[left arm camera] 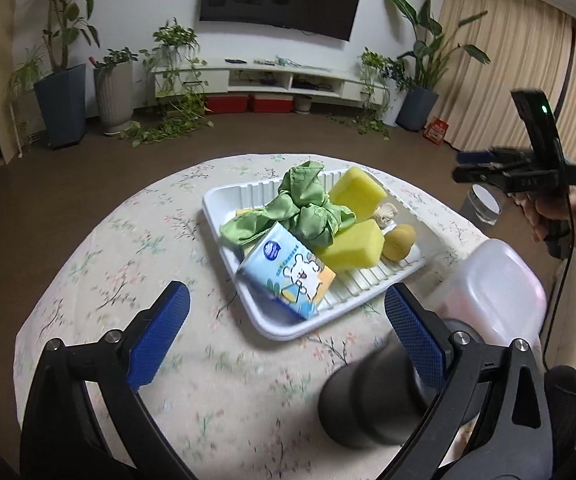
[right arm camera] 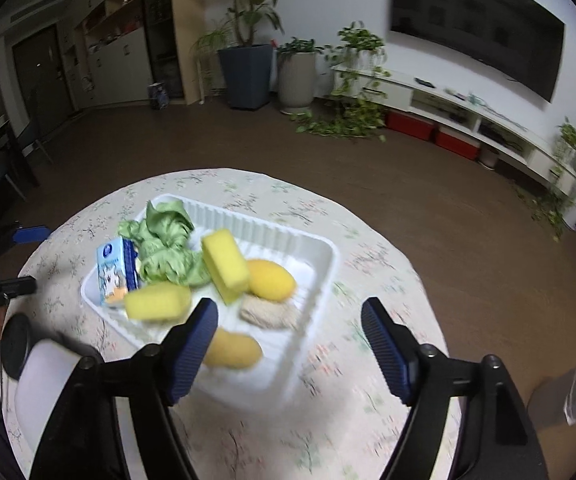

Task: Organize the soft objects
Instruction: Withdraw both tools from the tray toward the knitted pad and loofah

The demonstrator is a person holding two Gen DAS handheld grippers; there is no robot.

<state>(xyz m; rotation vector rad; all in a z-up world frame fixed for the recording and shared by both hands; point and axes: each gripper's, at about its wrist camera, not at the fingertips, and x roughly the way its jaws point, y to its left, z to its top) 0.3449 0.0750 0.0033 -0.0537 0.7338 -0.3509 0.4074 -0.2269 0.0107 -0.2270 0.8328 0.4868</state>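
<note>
A ribbed white plastic tray (left arm camera: 224, 200) is set near the far edge of a round table (left arm camera: 88, 280) under a flowered cloth. Spongy yellow blocks (left arm camera: 357, 190), crumpled green cloth (left arm camera: 307, 208) and a tissue pack (left arm camera: 288, 276) are heaped inside. A blurred dark cylinder (left arm camera: 367, 400) and translucent container (left arm camera: 499, 280) crowd the near edge. Both the left gripper (left arm camera: 286, 316) and right gripper (right arm camera: 289, 336) are spread wide, nothing gripped.

On the floral tablecloth (left arm camera: 88, 280) sits a white ribbed tray (left arm camera: 224, 204) holding a crumpled green cloth (left arm camera: 303, 208), two yellow sponges (left arm camera: 357, 190), a light-blue tissue pack (left arm camera: 288, 272) leaning on its near rim, and a small yellow ball (left arm camera: 399, 242). The left gripper (left arm camera: 288, 312) hangs wide apart over the near table with nothing between its blue pads, and the right gripper (left arm camera: 463, 166) is raised at the right edge (its jaws too small to read)
</note>
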